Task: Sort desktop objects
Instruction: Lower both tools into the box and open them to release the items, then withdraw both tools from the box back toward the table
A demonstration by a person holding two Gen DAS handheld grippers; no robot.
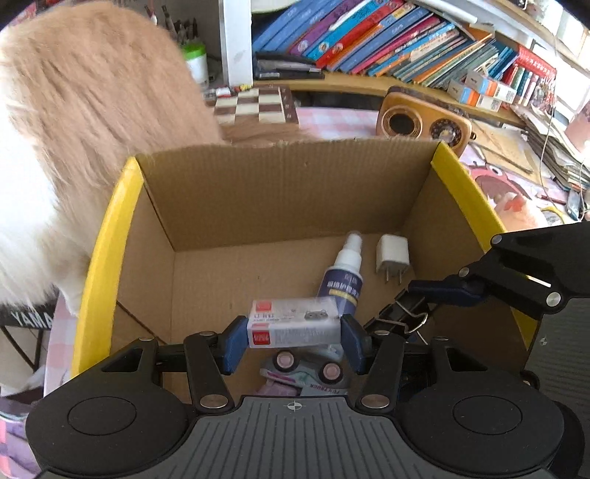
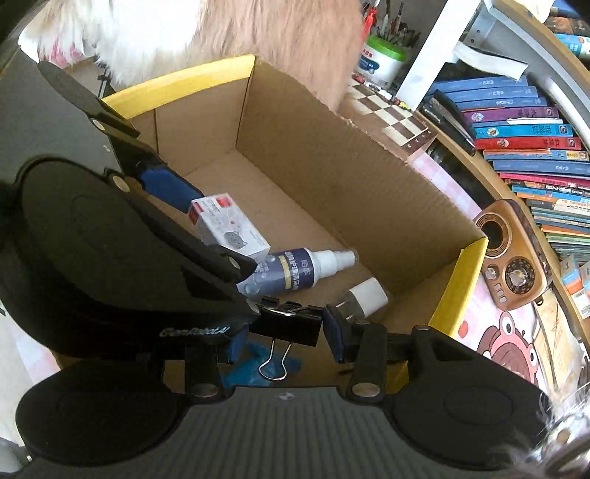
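My left gripper (image 1: 293,341) is shut on a small white box with red labels (image 1: 293,326), held inside the open cardboard box (image 1: 280,191) above a toy car (image 1: 306,368). The white box also shows in the right wrist view (image 2: 228,224). My right gripper (image 2: 284,331) is shut on a black binder clip (image 2: 289,322), held over the cardboard box's near side (image 2: 457,280). It also shows in the left wrist view (image 1: 402,317). On the box floor lie a dark blue spray bottle (image 1: 343,276) (image 2: 295,271) and a white charger plug (image 1: 392,256) (image 2: 365,294).
A furry cat (image 1: 84,121) (image 2: 228,33) stands against the box's left and far edge. Behind the box are a chessboard (image 1: 258,105), a wooden retro radio (image 1: 424,119) (image 2: 512,254), a pen cup (image 2: 383,59) and stacked books (image 1: 387,37) (image 2: 527,147).
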